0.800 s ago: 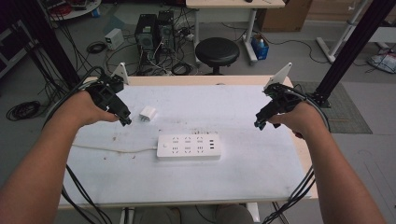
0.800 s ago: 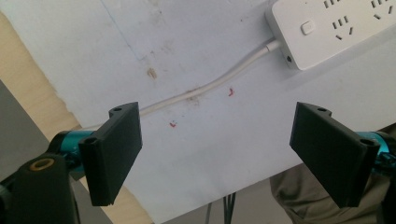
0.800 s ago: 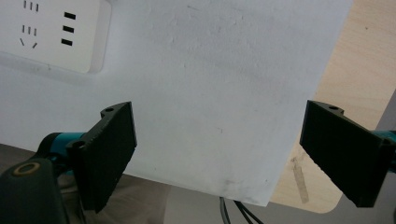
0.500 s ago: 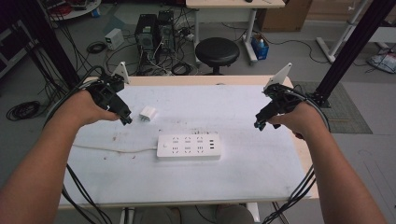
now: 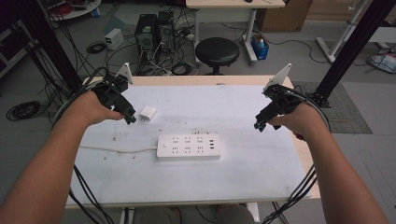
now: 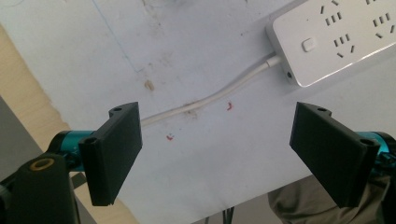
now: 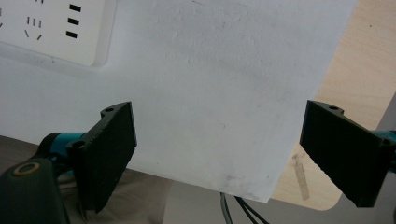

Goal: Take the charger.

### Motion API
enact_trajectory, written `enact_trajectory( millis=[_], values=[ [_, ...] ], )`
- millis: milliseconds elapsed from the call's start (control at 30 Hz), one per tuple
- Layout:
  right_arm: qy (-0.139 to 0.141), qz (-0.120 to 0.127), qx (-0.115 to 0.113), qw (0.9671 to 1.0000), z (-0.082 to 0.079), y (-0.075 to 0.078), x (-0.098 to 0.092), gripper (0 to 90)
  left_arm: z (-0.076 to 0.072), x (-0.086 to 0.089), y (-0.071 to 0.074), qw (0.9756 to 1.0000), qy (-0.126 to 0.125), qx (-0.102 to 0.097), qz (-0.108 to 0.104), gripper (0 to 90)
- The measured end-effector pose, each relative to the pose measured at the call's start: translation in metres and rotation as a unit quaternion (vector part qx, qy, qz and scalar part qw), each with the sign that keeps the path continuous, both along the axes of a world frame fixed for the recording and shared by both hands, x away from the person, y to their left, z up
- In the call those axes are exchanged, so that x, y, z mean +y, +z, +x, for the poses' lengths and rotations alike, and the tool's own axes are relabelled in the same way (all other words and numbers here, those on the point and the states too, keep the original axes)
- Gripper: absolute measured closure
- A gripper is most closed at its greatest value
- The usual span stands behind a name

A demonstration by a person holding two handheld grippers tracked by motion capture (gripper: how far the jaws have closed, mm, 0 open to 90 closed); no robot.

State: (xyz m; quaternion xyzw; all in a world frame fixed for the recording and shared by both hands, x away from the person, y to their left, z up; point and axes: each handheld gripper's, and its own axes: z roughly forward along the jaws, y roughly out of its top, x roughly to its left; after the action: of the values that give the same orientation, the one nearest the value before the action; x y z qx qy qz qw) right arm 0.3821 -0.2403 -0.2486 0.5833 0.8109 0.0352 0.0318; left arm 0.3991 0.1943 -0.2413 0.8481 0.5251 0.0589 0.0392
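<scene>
The left gripper (image 5: pixel 130 119) sits over the left part of the white table (image 5: pixel 243 177). Its jaws stand wide apart with nothing between them; in the left gripper view (image 6: pixel 217 154) only bare tabletop lies in the gap. The right gripper (image 5: pixel 258 126) sits over the right part of the table, near the right edge. Its jaws also stand wide apart and hold nothing, as the right gripper view (image 7: pixel 217 154) confirms.

A small white plug adapter (image 5: pixel 148 113) lies on the table just to the right of the left gripper's jaw tips, near them; whether it touches them cannot be told.

A white power strip (image 5: pixel 188 146) lies flat near the middle of the table, on the near side of the adapter, between the two grippers and well apart from the right one. Its sockets face up. Its white cable (image 5: pixel 116 150) runs from the strip's left end toward the left edge of the table. The left gripper view shows that end of the strip (image 6: pixel 336 39) and the cable (image 6: pixel 210 100) curving across the stained surface. The right gripper view shows one corner of the strip (image 7: pixel 56 32).
</scene>
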Motion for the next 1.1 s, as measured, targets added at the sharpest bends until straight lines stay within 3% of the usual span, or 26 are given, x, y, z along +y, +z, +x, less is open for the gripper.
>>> enact_trajectory(
  millis=[233, 367, 467, 800, 900, 1100],
  values=[
    [0.007, -0.004, 0.0, 1.0, -0.002, 0.002, 0.003, 10.3, 0.01, -0.005, -0.007, 0.9999, 0.012, -0.003, -0.003, 16.9],
    [0.012, -0.004, -0.002, 0.9999, -0.004, 0.005, 0.008, 10.3, 0.016, -0.01, -0.013, 0.9998, 0.016, -0.006, 0.013, 16.8],
    [0.014, -0.005, -0.001, 0.9999, -0.005, 0.005, 0.009, 10.3, 0.022, -0.013, -0.018, 0.9997, 0.023, -0.012, 0.002, 16.9],
    [0.016, -0.004, -0.001, 0.9999, -0.01, 0.006, 0.009, 10.3, 0.043, -0.025, -0.052, 0.9995, 0.026, -0.014, 0.008, 16.9],
    [0.014, -0.001, -0.003, 0.9999, -0.011, 0.008, 0.008, 10.3, 0.051, -0.024, -0.062, 0.9994, 0.03, -0.01, -0.014, 16.9],
    [0.025, 0.002, -0.006, 0.9997, -0.015, 0.006, 0.011, 10.3, 0.063, -0.027, -0.084, 0.9993, 0.038, 0.0, -0.004, 16.8]
  ],
)
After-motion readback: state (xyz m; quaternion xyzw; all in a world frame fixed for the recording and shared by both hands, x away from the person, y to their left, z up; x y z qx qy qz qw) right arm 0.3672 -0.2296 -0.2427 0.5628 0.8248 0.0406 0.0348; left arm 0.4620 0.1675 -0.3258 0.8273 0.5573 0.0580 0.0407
